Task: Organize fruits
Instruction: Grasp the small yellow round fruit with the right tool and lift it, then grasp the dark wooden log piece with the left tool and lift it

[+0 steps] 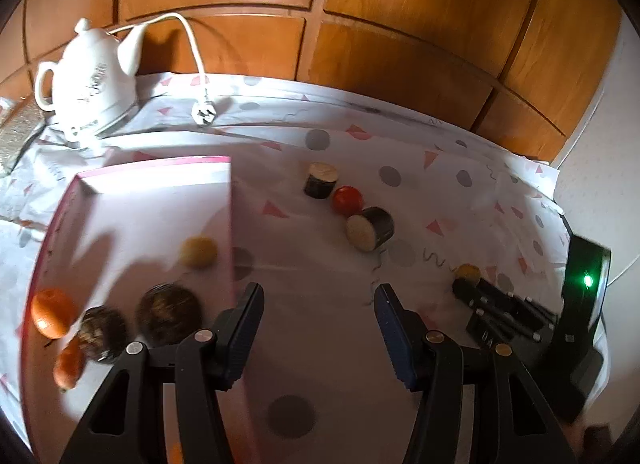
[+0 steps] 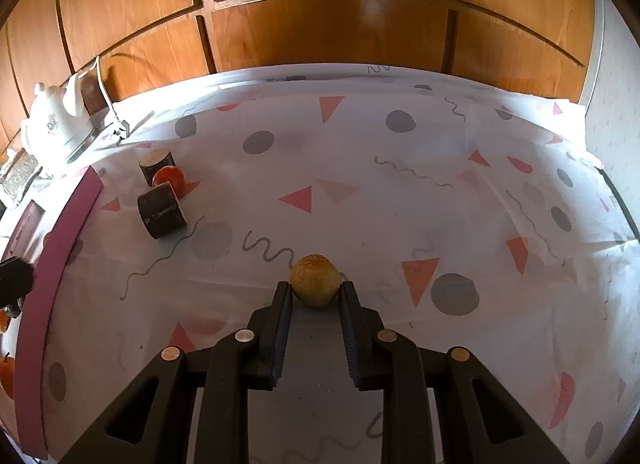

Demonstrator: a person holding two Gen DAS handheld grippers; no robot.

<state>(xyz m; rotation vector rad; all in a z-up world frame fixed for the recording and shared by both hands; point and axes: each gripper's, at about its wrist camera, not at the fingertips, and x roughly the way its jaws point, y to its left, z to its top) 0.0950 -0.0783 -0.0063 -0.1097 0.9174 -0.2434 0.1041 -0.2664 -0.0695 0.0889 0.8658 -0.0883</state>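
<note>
Right gripper (image 2: 315, 288) clenched on a tan ball (image 2: 315, 280), left gripper (image 1: 320, 296) released beside pink tray (image 1: 160, 163), patterned tablecloth (image 2: 360, 167) beneath

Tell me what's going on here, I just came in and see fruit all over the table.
A person is sorting fruit with two handheld grippers. The right gripper is shut on a tan ball-shaped fruit on the tablecloth. The left gripper is open and empty beside the pink tray, which already holds an orange, a yellow fruit and two dark ones. A tomato and two dark cut pieces lie outside it.
</note>
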